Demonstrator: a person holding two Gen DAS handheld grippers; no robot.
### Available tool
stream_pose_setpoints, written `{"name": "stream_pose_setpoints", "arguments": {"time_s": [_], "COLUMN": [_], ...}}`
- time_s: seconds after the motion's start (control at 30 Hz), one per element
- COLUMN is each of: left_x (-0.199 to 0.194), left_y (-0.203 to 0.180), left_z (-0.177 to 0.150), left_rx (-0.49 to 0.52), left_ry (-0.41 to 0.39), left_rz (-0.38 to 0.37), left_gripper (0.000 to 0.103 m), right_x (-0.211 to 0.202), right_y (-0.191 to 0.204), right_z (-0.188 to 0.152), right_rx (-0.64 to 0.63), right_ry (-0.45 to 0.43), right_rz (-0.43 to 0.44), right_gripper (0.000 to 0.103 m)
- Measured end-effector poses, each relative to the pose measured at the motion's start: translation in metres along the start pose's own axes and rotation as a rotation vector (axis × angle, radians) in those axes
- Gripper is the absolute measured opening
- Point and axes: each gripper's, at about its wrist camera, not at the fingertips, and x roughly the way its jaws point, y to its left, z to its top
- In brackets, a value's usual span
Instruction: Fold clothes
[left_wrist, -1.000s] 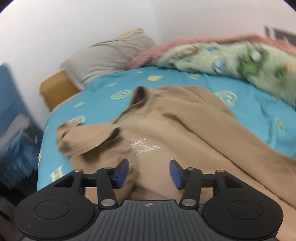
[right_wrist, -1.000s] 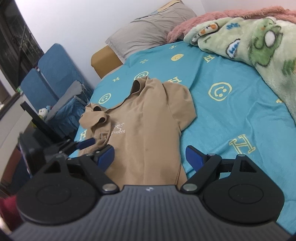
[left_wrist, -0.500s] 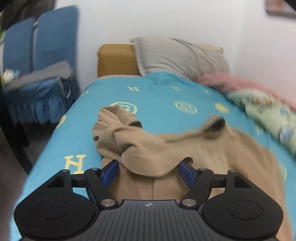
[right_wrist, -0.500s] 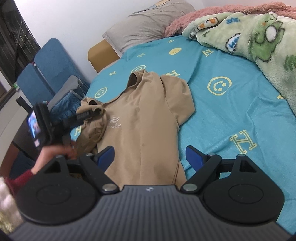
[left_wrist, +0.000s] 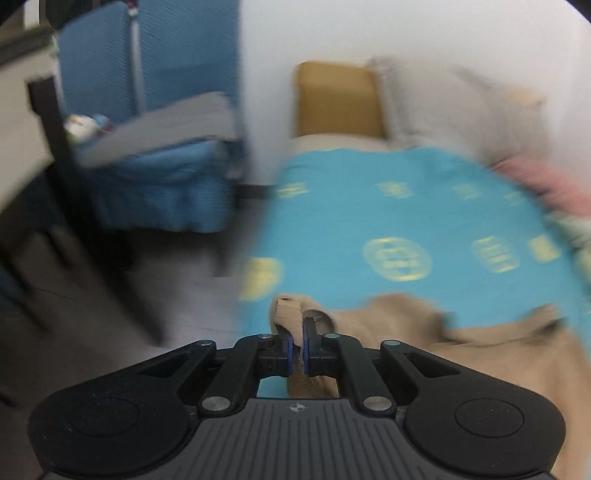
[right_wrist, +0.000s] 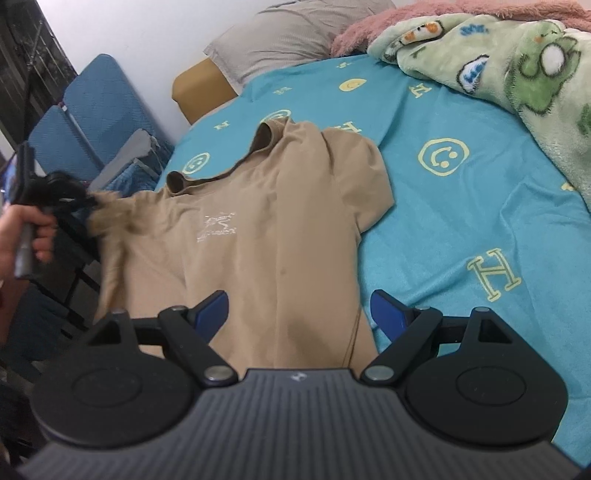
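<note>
With our left claw (left_wrist: 298, 341) pinching the sleeve (left_wrist: 291, 314) of the tan T-shirt (right_wrist: 280, 236) spread on the blue-sheeted bed (right_wrist: 461, 221), we hold our right claw (right_wrist: 298, 308) spread above the hem (presumably awaiting the fold).

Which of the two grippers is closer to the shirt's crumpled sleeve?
Left. The left gripper is clamped on the sleeve; the right gripper hovers open above the shirt's hem.

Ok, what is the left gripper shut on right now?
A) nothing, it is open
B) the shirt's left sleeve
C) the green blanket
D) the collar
B: the left gripper has its fingers pinched on tan sleeve cloth, and the right wrist view shows it pulling the shirt by that sleeve.
</note>
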Motion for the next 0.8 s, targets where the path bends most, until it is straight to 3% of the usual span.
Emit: {"name": "stream_pose_setpoints", "arguments": {"time_s": [0.1, 0.13, 0.2, 0.23, 0.27, 0.33, 0.43, 0.6, 0.8], "left_x": [0.023, 0.026, 0.022, 0.014, 0.005, -0.019, -0.071, -0.166, -0.238], "left_y": [0.022, 0.029, 0.035, 0.033, 0.029, 0.021, 0.003, -0.034, -0.078], "left_z": [-0.017, -0.025, -0.043, -0.053, -0.062, -0.082, -0.111, -0.157, -0.211], "left_rx": [0.038, 0.016, -0.01, -0.013, -0.013, -0.013, -0.024, -0.085, -0.057], "left_ry": [0.073, 0.075, 0.056, 0.035, 0.01, -0.04, -0.114, -0.221, -0.319], "left_rz": [0.125, 0.118, 0.086, 0.067, 0.046, -0.003, -0.077, -0.209, -0.249], "left_gripper": [0.009, 0.011, 0.026, 0.044, 0.053, 0.057, 0.074, 0.084, 0.09], "right_x": [0.002, 0.003, 0.003, 0.003, 0.001, -0.001, -0.008, -0.026, -0.053], "right_y": [0.001, 0.002, 0.005, 0.006, 0.008, 0.011, 0.015, 0.019, 0.024], "right_z": [0.0, 0.001, 0.001, 0.001, 0.001, 0.002, 0.003, 0.002, -0.003], "right_rx": [-0.008, -0.013, -0.036, -0.048, -0.059, -0.078, -0.099, -0.121, -0.136], "right_ry": [-0.005, -0.009, -0.023, -0.031, -0.04, -0.059, -0.091, -0.139, -0.202], "right_rz": [-0.013, -0.017, -0.029, -0.031, -0.031, -0.029, -0.02, 0.008, 0.036], "right_gripper": [0.085, 0.085, 0.085, 0.085, 0.085, 0.085, 0.085, 0.085, 0.085]}}
